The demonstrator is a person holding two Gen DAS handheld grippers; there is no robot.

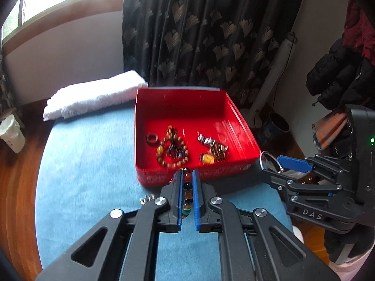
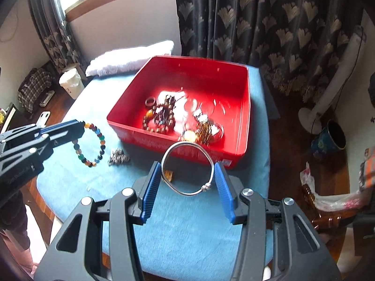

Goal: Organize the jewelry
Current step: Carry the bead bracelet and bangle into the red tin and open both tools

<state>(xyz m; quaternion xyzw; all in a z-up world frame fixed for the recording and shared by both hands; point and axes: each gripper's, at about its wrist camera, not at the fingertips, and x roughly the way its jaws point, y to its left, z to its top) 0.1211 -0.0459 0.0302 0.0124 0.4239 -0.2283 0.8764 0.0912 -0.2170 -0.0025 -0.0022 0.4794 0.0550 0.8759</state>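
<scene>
Jewelry: left tongs [image 1: 187,175] pinch a round-beaded bracelet [image 2: 92,144], right tongs [image 2: 187,178] clasp a smooth silver bangle [image 2: 187,167].

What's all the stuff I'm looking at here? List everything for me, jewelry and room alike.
red box: one, red, on the blue cloth, open
wooden bead bracelet: one, brown, in the box
dark ring: one, in the box, left
silver and amber pieces: a few, in the box, right
silver clump: one, on the cloth beside the box
small amber piece: one, on the cloth behind the bangle
blue cloth: one, covers the table
white towel: one, folded, behind the box
curtain: dark, leaf pattern
white bin: one, on the floor
left gripper: shut on the multicoloured bead bracelet
right gripper: shut on the silver bangle
</scene>
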